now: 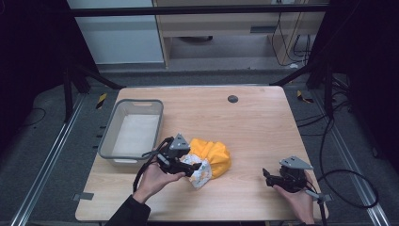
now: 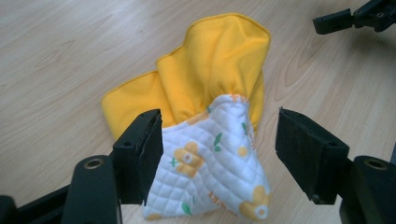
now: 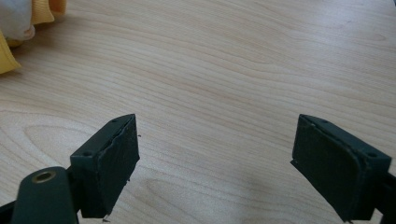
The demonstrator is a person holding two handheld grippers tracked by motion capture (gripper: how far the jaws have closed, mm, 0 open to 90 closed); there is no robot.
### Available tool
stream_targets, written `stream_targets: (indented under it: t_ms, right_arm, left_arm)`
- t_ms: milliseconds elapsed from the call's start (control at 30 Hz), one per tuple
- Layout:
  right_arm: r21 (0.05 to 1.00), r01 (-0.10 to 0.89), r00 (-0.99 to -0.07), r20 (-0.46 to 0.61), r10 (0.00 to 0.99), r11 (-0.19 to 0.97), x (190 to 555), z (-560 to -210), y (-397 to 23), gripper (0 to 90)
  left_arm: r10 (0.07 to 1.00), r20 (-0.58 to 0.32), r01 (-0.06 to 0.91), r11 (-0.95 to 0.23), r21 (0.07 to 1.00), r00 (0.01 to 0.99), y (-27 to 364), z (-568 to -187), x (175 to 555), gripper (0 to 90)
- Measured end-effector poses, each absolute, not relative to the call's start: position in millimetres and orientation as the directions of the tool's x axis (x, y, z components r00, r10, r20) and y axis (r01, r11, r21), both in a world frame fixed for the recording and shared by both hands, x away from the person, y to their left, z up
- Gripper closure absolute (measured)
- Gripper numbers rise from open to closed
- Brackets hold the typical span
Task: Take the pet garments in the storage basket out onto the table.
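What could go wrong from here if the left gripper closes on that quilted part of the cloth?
The left gripper is open around the white quilted part only, so closing may catch one layer and let the yellow cloth unfold as it lifts. The grey bin stands close by; a dragged cloth might snag its rim.

One yellow cloth [image 1: 214, 155], one grey bin [image 1: 132, 134], two hand-held grippers: left [image 1: 196, 168], right [image 1: 266, 176]

No text, label, brand, number or sign can be read in any of the views. The quilted white cloth [image 2: 210, 172] carries only printed yellow flowers and green leaves, with no lettering among them.
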State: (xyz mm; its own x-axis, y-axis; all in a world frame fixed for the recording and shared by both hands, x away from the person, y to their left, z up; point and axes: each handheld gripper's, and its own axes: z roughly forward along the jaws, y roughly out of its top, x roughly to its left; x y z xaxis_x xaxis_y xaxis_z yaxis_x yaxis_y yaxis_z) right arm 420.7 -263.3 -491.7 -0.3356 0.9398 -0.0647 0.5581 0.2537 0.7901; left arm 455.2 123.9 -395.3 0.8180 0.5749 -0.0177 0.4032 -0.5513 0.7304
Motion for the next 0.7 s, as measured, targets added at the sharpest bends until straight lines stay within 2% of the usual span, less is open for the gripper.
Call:
stream_targets:
  t_ms: [700]
  right_arm:
    - [0.790, 0.556, -0.339, -0.069, 0.938, 0.259, 420.3, -492.3, -263.1, 13.8]
  left_arm:
    - [0.663, -0.042, 0.413, -0.414, 0.811, 0.748, 178.6, -419.4, 429.0, 33.6]
